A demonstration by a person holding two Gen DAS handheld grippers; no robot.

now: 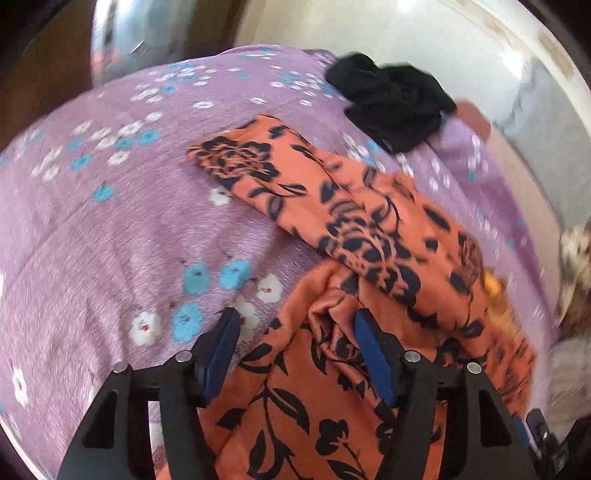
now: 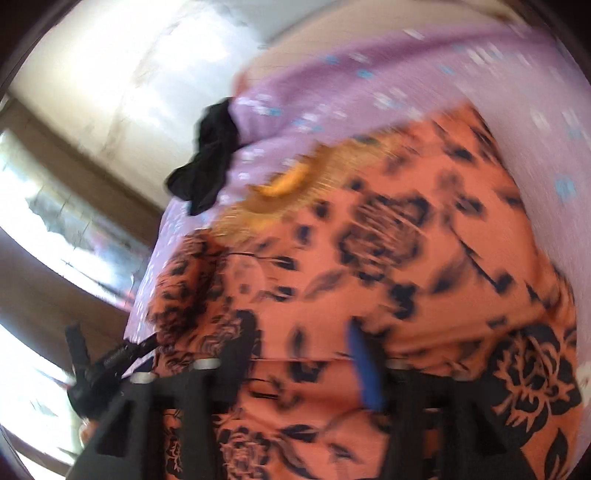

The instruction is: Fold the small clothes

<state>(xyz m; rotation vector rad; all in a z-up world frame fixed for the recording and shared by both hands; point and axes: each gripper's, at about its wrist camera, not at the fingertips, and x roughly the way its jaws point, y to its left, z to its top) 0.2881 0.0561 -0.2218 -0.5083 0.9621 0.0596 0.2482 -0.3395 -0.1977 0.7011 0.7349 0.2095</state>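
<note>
An orange garment with a black flower print (image 1: pixel 369 236) lies on a purple flowered bedsheet (image 1: pixel 110 221), one sleeve stretched toward the upper left. My left gripper (image 1: pixel 295 326) hangs open over its near edge; a bunched fold of the cloth rises between the blue pads (image 1: pixel 373 350) without being pinched. The right wrist view is blurred. There my right gripper (image 2: pixel 301 341) stands open just above the same garment (image 2: pixel 406 240), with no cloth clamped. The garment's yellow embroidered neckline (image 2: pixel 291 181) lies beyond it.
A crumpled black garment (image 1: pixel 395 99) sits at the far corner of the bed, also seen as the black garment (image 2: pixel 210 155) in the right wrist view. Pale floor (image 1: pixel 369 29) and dark wooden furniture (image 1: pixel 44 74) lie past the bed's edge. A patterned bundle (image 1: pixel 576 266) sits at the right.
</note>
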